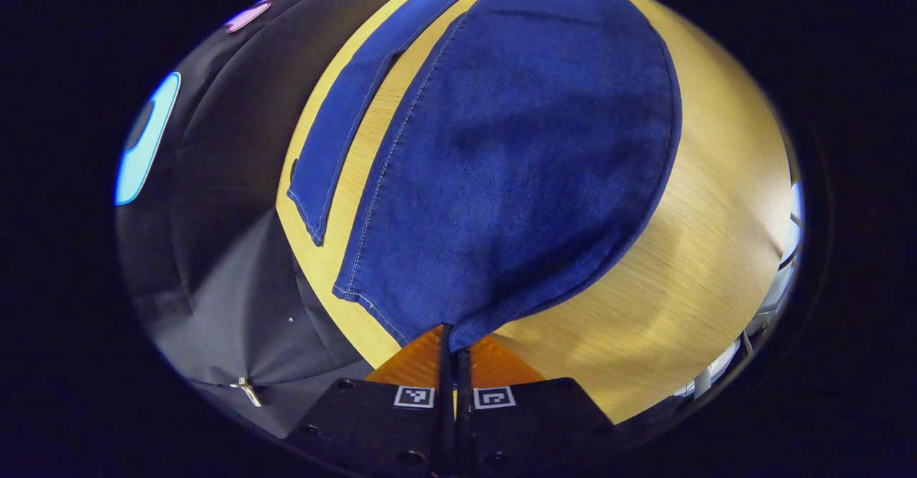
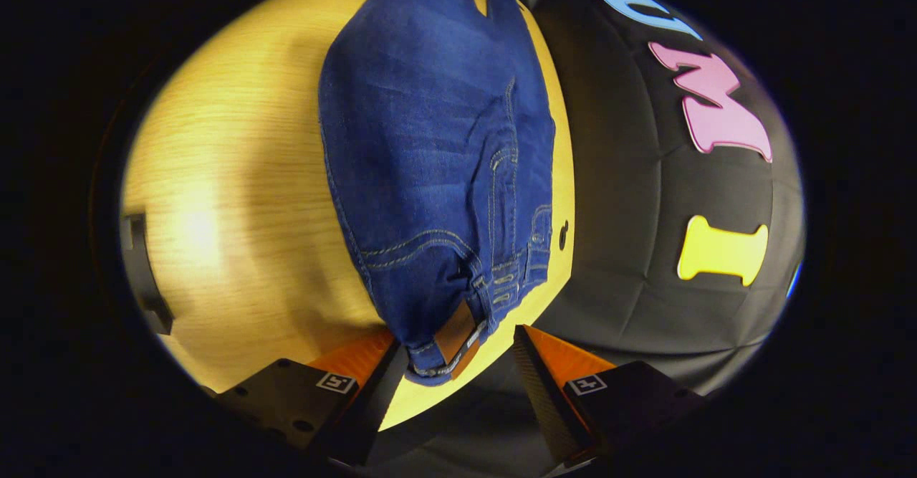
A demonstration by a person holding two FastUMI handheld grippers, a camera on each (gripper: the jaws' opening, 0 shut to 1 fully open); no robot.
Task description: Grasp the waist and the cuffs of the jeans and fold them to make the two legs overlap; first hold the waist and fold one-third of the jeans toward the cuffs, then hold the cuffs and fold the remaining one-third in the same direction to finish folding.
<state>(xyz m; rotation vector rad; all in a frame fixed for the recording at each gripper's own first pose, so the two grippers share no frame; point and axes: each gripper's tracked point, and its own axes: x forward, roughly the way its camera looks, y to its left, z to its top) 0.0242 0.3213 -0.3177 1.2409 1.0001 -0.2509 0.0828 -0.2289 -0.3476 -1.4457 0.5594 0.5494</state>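
Left claw (image 1: 454,352): fingers pressed together with almost no gap, pinching the corner of a jeans (image 1: 516,163) cuff. That leg fans out from the pinch point across the wooden desk (image 1: 702,249), lying flat for most of its length; its corner lifts slightly where the fingers bite. The second leg (image 1: 344,127) lies just beside it to the left in the left gripper view, apart from the first with a strip of bare desk between them, near the desk edge, its cuff end free. Right claw (image 2: 458,363): jaws wide apart, holding nothing. The waist end of the jeans (image 2: 437,148) sits between the two fingers, near the desk's edge, and the waistband (image 2: 448,352) with its brown patch is close to the left finger (image 2: 365,385) as seen in the right gripper view; cannot tell whether that finger touches the fabric. The right finger (image 2: 544,385) stands clear of the denim, out past the desk edge over the black cloth wall (image 2: 645,249). The waist area is bunched, with pocket seams and belt loops showing.
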